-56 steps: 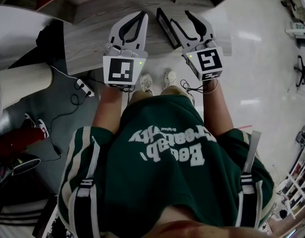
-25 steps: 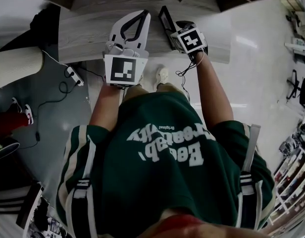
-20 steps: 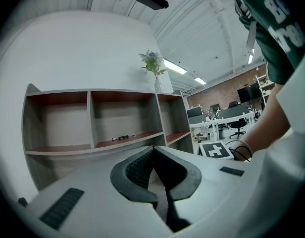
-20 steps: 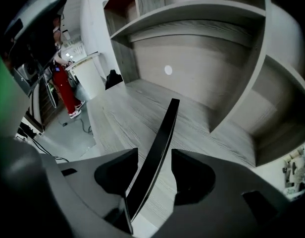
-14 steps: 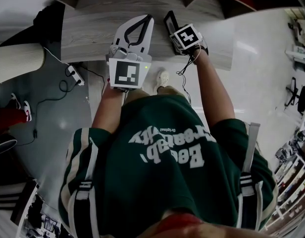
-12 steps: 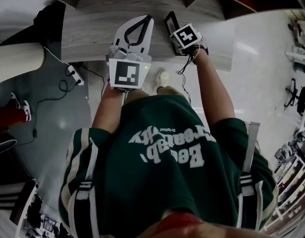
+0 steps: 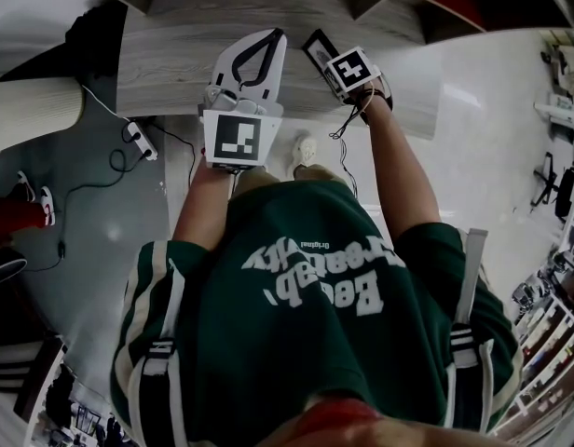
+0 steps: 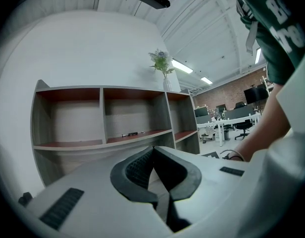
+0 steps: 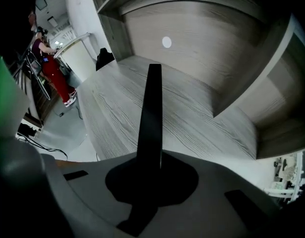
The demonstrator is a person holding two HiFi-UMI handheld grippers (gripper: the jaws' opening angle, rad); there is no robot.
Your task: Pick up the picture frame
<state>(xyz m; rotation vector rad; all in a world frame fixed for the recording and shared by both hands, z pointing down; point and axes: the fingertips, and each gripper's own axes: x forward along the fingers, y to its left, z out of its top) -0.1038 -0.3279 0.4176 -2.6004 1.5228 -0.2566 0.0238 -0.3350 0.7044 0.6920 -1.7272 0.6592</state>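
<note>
**Head view.** On the grey wood-grain table [image 7: 166, 63], the slim black picture frame [image 7: 314, 46] stands on edge as a narrow dark bar running slantwise away from the person. The right claw [image 7: 332, 62] points steeply down onto its near upper edge, directly above it. The left claw [image 7: 276, 37] lies level just to the frame's left, apart from it and not involved, so the right hand has the job. Around the table is pale glossy floor [image 7: 473, 101] on one side and grey floor with cables on the other.

**Left gripper view.** The left claw [image 8: 153, 150] has its tips together with nothing between them. It faces an empty grey open shelf unit [image 8: 103, 118], with an office space beyond.

**Right gripper view.** The right claw [image 9: 151, 158] is closing to a pinch on the frame [image 9: 151, 105], pads against its thin edge. The frame's long axis runs straight out from the jaws down to the table [image 9: 202, 113]. A lift should probably follow that line, as shelf boards stand close on the right.
</note>
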